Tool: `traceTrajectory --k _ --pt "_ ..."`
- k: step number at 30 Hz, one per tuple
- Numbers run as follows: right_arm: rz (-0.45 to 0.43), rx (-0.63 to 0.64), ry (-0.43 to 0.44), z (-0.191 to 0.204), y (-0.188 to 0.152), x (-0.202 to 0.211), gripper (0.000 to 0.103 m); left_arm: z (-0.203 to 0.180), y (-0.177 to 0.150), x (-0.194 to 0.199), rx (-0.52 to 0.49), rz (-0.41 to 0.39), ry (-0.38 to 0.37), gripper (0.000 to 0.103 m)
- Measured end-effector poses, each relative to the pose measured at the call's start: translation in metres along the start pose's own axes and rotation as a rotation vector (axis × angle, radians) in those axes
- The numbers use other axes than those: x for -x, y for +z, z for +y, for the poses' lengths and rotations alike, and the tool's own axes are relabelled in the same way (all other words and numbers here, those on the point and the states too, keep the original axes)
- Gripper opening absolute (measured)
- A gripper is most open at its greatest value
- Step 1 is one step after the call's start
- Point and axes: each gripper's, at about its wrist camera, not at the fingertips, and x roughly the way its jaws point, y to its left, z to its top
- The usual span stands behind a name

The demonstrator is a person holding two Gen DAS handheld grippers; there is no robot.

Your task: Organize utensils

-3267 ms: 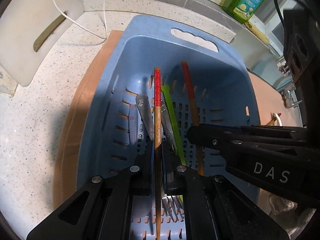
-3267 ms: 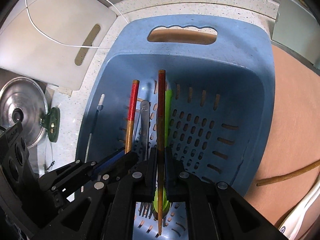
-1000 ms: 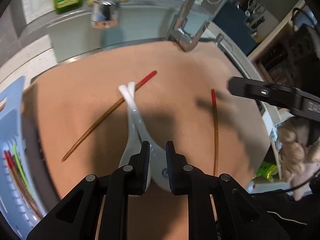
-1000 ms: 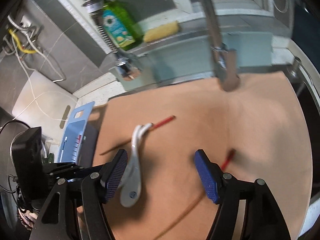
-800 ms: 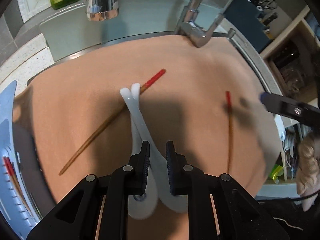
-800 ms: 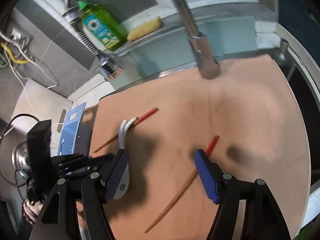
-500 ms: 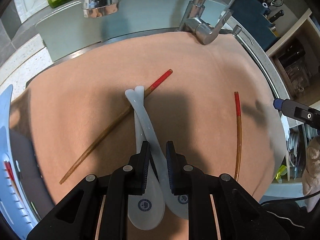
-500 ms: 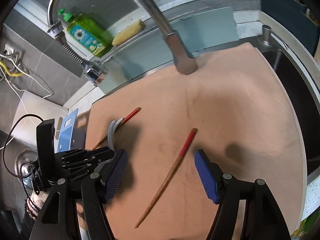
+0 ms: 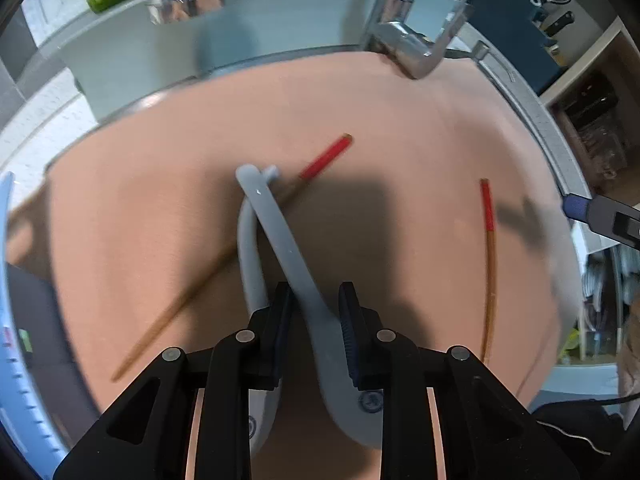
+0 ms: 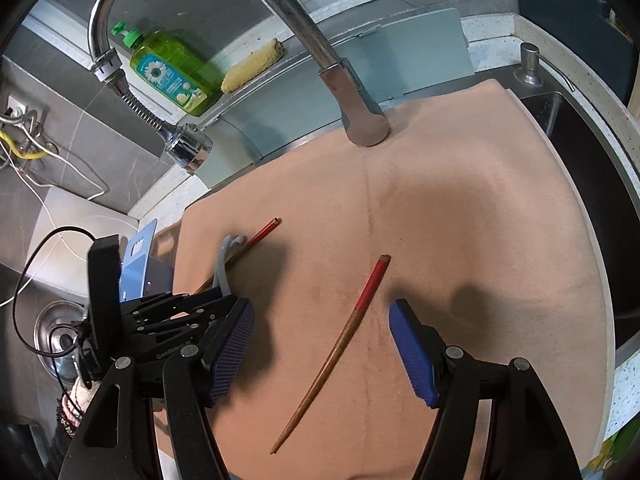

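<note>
Two white ceramic spoons [image 9: 288, 248] lie crossed on the tan mat [image 9: 160, 208], over a red-tipped chopstick [image 9: 324, 156]. My left gripper [image 9: 316, 308] points down at them. Its jaws are opening, with the upper spoon's handle between the pads and a gap on both sides. A second red-tipped chopstick [image 10: 360, 308] lies alone to the right. My right gripper [image 10: 322, 320] hovers open above it, one finger on each side, holding nothing. The right wrist view shows the left gripper [image 10: 192, 312] over the spoons [image 10: 224, 264].
A blue basket [image 10: 138, 256] with utensils stands at the mat's left edge. Two faucets [image 10: 352, 92] reach over the back of the mat. A green soap bottle [image 10: 168, 72] and sponge [image 10: 252, 64] sit behind. The open sink [image 10: 592, 200] lies to the right.
My left gripper came down closer over the spoons and its jaws spread a little around the upper handle. My right gripper shifted until the lone chopstick lay between its fingers.
</note>
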Motion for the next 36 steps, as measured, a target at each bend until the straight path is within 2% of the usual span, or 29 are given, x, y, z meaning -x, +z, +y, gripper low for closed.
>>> traceTrajectory --k 8,9,14,16,22,24,25,30,36 --pt "0.036 -0.009 0.013 0.004 0.005 -0.013 0.066 -0.032 -0.004 -0.002 -0.088 -0.002 -0.09 0.023" --pt "0.041 -0.008 0.018 0.006 0.006 -0.015 0.066 -0.035 -0.005 -0.002 -0.102 -0.001 -0.089 0.027" --pt "0.068 -0.002 0.046 0.019 0.012 -0.029 0.066 -0.032 -0.011 0.011 -0.116 -0.018 -0.045 0.027" --pt "0.09 -0.011 0.064 0.023 0.013 -0.037 0.066 -0.028 -0.015 0.02 -0.132 -0.026 -0.023 0.033" --pt "0.204 -0.068 0.155 0.035 0.008 -0.062 0.065 -0.014 -0.03 0.035 -0.17 -0.003 -0.003 0.035" --pt "0.244 -0.089 0.171 0.039 0.004 -0.073 0.062 -0.011 -0.034 0.035 -0.181 0.015 -0.004 0.038" --pt "0.26 -0.098 0.171 0.04 0.003 -0.078 0.061 -0.012 -0.036 0.034 -0.195 0.023 -0.006 0.041" --pt "0.301 -0.13 0.138 0.04 -0.002 -0.101 0.057 -0.022 -0.043 0.032 -0.27 0.043 0.026 0.042" --pt "0.294 -0.17 0.155 0.044 0.002 -0.118 0.053 -0.025 -0.039 0.02 -0.284 0.066 0.021 0.042"
